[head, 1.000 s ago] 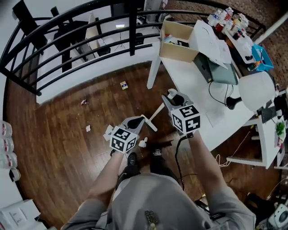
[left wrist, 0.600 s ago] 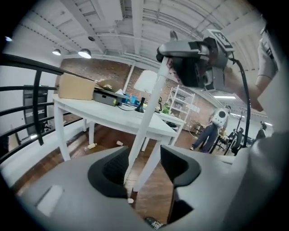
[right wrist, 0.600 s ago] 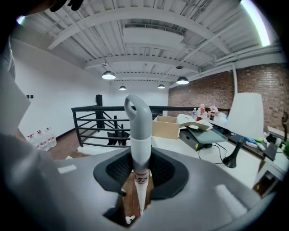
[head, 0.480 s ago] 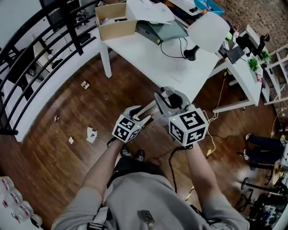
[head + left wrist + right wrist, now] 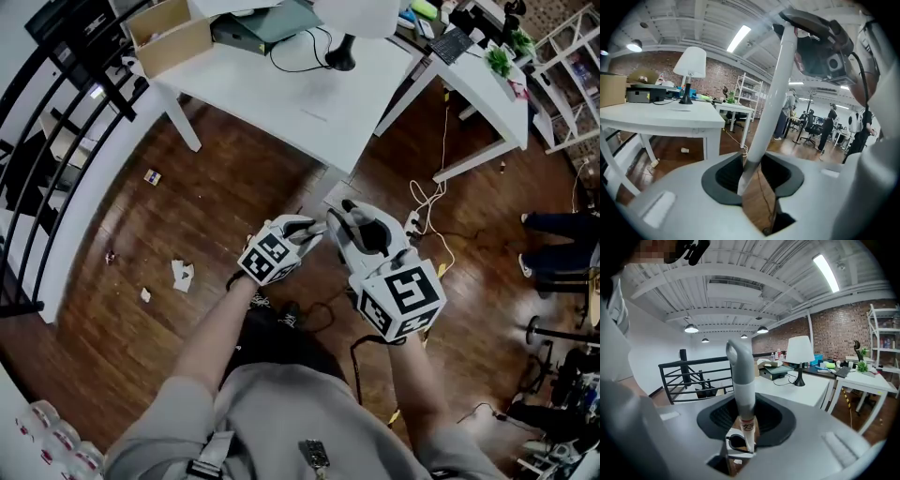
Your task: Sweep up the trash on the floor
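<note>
My right gripper [image 5: 343, 218] is shut on the grey top of the broom handle [image 5: 742, 380], which stands upright between its pads. Just left of it, my left gripper [image 5: 314, 227] has the white part of the handle [image 5: 772, 93] between its jaws. These jaws are closing, and floor still shows in a gap beside the pole. Both grippers hang over the wooden floor by the table's near corner. White paper scraps [image 5: 182, 274] and a small box [image 5: 152, 176] lie on the floor to the left. The broom's head is hidden.
A white table [image 5: 281, 98] with a cardboard box [image 5: 169, 33] and a lamp [image 5: 352, 17] stands ahead. A black railing [image 5: 56, 122] runs at the left. Cables [image 5: 427, 202] trail on the floor at the right, near a second desk [image 5: 487, 84]. Someone's legs [image 5: 553, 244] are at the far right.
Both grippers have swung with the handle away from the railing and the scraps, toward the table's corner. The left gripper has moved up close beside the right one.
</note>
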The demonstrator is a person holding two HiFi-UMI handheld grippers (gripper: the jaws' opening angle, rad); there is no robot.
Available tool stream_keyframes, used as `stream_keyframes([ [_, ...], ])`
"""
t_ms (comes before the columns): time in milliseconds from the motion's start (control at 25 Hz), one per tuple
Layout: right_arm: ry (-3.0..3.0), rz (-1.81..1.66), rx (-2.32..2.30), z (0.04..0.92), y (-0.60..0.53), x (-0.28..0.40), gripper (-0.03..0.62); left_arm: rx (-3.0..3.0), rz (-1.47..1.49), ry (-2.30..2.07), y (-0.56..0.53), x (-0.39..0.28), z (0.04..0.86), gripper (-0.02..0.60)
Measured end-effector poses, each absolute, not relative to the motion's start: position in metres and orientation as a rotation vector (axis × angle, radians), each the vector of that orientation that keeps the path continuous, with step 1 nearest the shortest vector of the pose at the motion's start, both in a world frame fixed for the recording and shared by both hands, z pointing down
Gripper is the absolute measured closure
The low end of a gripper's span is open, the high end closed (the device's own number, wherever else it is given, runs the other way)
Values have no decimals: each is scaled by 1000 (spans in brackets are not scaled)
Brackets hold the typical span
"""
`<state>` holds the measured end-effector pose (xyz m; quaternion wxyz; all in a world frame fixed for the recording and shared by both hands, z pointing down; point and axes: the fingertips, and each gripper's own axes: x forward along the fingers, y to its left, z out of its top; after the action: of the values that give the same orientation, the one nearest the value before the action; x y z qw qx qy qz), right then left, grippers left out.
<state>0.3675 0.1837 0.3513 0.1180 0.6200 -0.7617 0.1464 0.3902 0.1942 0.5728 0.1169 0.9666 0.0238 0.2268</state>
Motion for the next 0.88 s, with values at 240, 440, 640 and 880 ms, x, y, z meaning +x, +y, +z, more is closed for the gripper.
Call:
stream_keyframes([
  [240, -2134, 529, 1974, 400, 236, 396, 499, 2826, 776, 294, 244, 411, 621, 457],
  [440, -2004, 627, 2086, 452, 256, 403, 499, 2800, 822, 473, 259, 417, 670, 449],
  [640, -1927, 733, 2125, 486, 260, 374, 499, 2772, 893, 538, 258, 385, 703, 443],
  [880, -1915, 848, 2160, 496, 248, 317, 497, 2732, 910, 567, 251, 312, 712, 443],
])
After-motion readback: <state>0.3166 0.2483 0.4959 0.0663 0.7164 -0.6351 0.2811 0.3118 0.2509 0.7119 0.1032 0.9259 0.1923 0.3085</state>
